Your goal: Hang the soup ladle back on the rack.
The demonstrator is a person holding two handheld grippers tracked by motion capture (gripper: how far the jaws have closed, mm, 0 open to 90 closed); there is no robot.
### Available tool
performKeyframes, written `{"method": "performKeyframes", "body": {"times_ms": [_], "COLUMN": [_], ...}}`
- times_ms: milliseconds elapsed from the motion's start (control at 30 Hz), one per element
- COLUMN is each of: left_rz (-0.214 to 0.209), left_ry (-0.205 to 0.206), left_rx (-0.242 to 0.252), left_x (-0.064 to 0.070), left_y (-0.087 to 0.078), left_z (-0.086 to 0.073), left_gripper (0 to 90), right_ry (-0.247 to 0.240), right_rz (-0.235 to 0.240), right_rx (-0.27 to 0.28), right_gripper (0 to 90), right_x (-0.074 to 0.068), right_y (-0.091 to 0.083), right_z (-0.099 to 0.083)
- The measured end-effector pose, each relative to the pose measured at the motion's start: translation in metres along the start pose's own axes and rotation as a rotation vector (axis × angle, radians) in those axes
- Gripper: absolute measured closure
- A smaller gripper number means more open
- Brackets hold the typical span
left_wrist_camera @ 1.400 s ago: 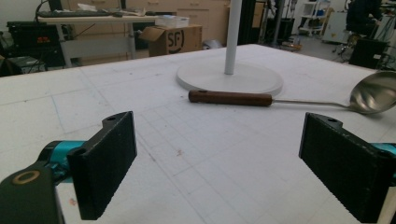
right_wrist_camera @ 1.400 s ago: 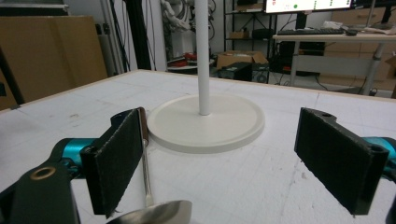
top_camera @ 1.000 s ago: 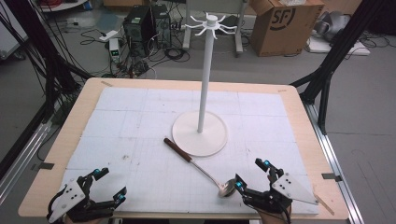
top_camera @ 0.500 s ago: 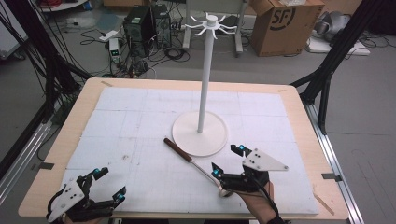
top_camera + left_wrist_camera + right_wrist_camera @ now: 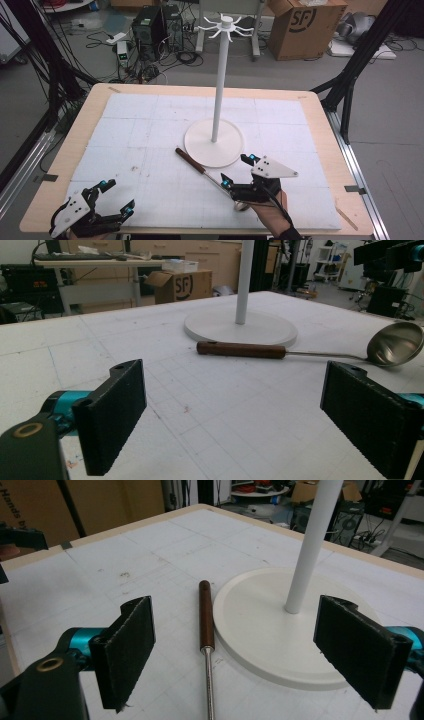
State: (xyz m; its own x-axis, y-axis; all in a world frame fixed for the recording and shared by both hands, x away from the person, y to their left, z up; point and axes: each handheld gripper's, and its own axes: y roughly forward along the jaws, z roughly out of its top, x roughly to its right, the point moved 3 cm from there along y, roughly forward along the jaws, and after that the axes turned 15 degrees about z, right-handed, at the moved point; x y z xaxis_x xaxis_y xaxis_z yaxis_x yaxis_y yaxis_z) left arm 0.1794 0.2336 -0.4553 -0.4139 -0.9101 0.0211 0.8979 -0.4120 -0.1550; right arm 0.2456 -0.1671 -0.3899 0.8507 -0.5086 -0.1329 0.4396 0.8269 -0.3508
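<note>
A ladle with a brown wooden handle (image 5: 190, 160) and a thin metal shaft lies diagonally on the white mat, in front of the white stand's round base (image 5: 200, 150). My right gripper (image 5: 236, 169) hovers open over the ladle's bowl end and hides the bowl in the high view. In the right gripper view the handle (image 5: 205, 615) runs up between the wide-apart jaws, beside the base (image 5: 270, 640). My left gripper (image 5: 118, 195) rests open near the front left corner, holding nothing. Its own view shows the ladle (image 5: 240, 349) lying crosswise ahead, with its steel bowl (image 5: 395, 342) at the right.
The stand's tall white pole (image 5: 220, 85) carries a ring of hooks (image 5: 226, 25) at the top. The mat (image 5: 150, 130) lies on a wooden table (image 5: 320, 115). Black frame legs (image 5: 350, 75), a cardboard box (image 5: 300, 25) and cabled equipment (image 5: 150, 25) stand beyond.
My right gripper has moved from the front right corner leftward and forward, and now sits over the ladle's bowl end. The left gripper has stayed put.
</note>
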Motion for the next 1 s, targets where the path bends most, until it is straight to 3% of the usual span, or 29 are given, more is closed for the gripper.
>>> {"method": "performKeyframes", "body": {"times_ms": [233, 767, 1000], "left_rz": [0.002, -0.004, -0.007], "left_ry": [-0.004, -0.003, 0.0], "left_rx": [0.0, 0.002, 0.002], "left_x": [0.0, 0.0, 0.001], "left_y": [0.0, 0.0, 0.0], "left_z": [0.0, 0.0, 0.0], "left_gripper": [11.7, 11.6, 11.7], "right_ry": [-0.009, 0.02, 0.024], "right_rz": [0.02, 0.078, 0.082], "right_rx": [-0.038, -0.224, -0.278], "right_gripper": [17.7, 22.4, 22.6], "right_x": [0.0, 0.006, 0.01], "right_y": [0.011, 0.053, 0.067], "right_z": [0.007, 0.01, 0.012]}}
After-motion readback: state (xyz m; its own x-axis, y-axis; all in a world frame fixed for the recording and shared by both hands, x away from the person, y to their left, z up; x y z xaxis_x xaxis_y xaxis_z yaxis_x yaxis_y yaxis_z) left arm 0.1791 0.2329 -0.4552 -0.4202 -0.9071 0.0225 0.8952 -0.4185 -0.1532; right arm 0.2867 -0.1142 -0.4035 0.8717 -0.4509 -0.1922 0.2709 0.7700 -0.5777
